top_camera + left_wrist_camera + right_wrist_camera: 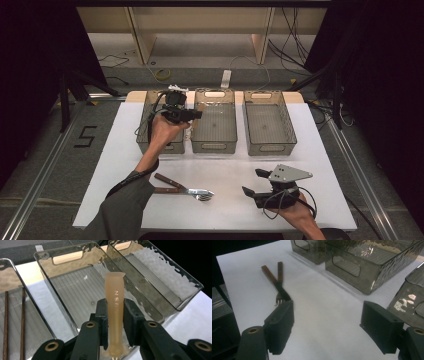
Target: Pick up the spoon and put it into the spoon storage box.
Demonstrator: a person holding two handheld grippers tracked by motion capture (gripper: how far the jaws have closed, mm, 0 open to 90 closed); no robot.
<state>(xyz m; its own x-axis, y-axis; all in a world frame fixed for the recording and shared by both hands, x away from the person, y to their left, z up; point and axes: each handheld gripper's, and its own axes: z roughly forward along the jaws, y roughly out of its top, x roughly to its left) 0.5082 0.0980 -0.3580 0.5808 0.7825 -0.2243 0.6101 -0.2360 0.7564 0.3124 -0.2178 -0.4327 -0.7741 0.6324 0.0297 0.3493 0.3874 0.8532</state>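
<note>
Left gripper (192, 114) is up over the row of three smoky clear plastic bins, between the left bin (145, 131) and the middle bin (215, 146) in the high view. Its jaws are clamped on a translucent peach-coloured handle (115, 305), gripping it around the middle; the handle stands upright between the pads in the left gripper view, flared top end up, faint embossed letters on it, the lower end flaring out below the jaws. What's on the far end of that utensil can't be told. Behind the handle sits the middle bin (75, 287), ribbed floor bare, and the right bin (160, 272) beyond it. Two dark wooden chopsticks (13, 322) lie in the left bin, side by side.

Right gripper (256, 181) rests low near the front right of the white surface (320, 150), jaws wide apart with nothing between them, grey three-cornered plate on top. In the right gripper view the jaws point across the surface toward a fork (279, 298) and a second utensil with a wooden handle (280, 271), the two crossed at the metal ends. Same pair lies at front centre in the high view, fork (200, 194) with tines to the right, well apart from both grippers.
</note>
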